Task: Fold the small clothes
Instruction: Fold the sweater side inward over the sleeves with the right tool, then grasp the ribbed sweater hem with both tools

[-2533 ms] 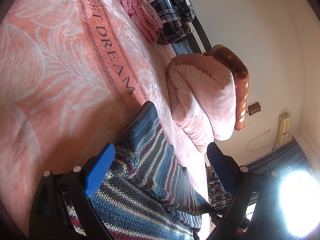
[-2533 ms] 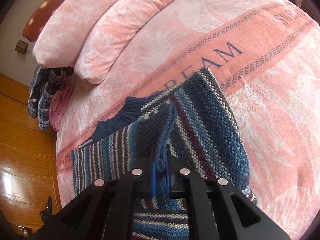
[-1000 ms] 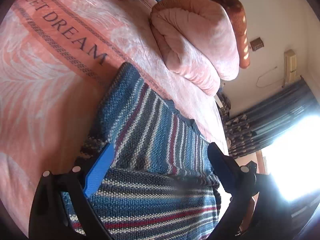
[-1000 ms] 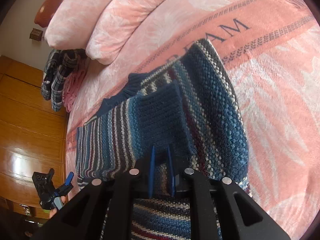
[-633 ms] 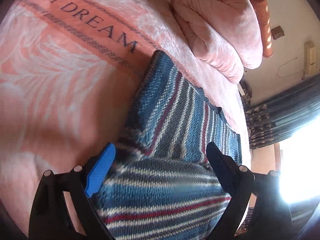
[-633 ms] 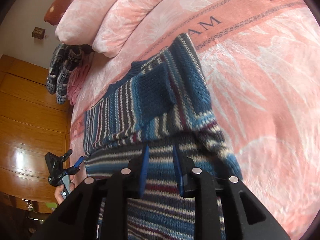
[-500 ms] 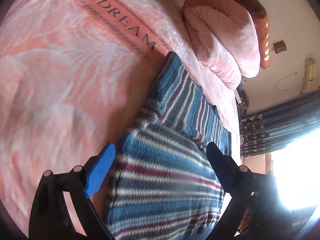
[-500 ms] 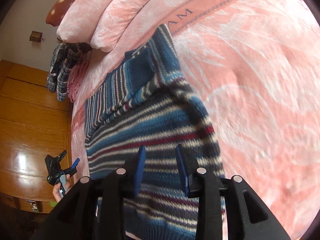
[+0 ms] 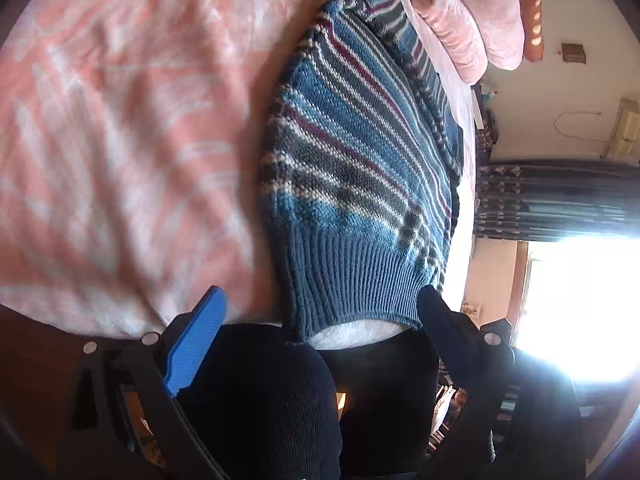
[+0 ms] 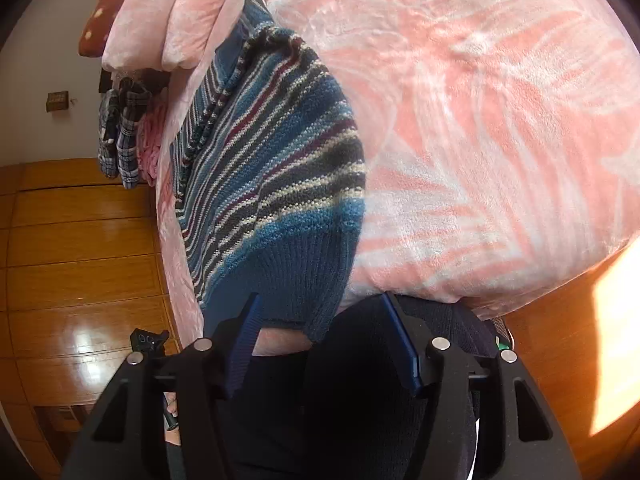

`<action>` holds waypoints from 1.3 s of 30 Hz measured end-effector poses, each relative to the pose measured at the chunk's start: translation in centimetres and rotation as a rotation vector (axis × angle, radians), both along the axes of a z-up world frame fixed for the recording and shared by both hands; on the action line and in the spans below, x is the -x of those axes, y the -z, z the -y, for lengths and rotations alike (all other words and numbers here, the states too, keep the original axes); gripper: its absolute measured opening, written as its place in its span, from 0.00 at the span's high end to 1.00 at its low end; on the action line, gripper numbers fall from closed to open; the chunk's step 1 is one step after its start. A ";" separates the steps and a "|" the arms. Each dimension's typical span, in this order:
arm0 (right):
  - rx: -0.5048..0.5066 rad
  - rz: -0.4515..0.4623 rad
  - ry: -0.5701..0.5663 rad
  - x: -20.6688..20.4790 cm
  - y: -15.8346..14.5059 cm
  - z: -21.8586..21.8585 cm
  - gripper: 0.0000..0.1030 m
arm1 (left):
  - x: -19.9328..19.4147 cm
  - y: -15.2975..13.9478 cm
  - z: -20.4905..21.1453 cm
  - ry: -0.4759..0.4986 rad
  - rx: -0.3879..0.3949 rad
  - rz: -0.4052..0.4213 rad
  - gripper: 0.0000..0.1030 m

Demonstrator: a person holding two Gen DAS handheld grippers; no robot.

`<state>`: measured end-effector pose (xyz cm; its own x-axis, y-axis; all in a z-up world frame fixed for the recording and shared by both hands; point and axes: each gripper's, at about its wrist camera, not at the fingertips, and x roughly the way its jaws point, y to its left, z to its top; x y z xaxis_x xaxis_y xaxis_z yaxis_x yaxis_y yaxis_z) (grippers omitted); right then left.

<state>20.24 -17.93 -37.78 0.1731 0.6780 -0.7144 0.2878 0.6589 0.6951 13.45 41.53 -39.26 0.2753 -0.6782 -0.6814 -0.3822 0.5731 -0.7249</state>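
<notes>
Both grippers have pulled back off the sweater since 0.5 s ago; right one, shut 2.5 s ago, now spread.
Left gripper (image 9: 320, 312): jaws wide apart, empty, at the ribbed hem. Right gripper (image 10: 326, 336): jaws apart, empty, just short of the hem. Striped blue sweater (image 9: 360, 160) lies folded on the pink blanket (image 9: 120, 120), hem at the bed's near edge, far end near the pillows (image 10: 160, 20). Plaid clothes (image 10: 120, 136) hang beyond, over the wood floor (image 10: 80, 260).

Blue-striped sweater (image 9: 360, 168) – pink leaf-patterned blanket (image 9: 120, 120)
</notes>
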 end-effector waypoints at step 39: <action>-0.031 0.041 -0.050 -2.6 -0.3 -4.2 0.92 | -1.3 0.4 3.7 -0.092 0.201 -0.104 0.92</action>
<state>22.88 -13.72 -37.49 0.1672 0.7079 -0.6862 0.2265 0.6498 0.7256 14.72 37.83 -39.64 0.2775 -0.7786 -0.5629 -0.5047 0.3804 -0.7750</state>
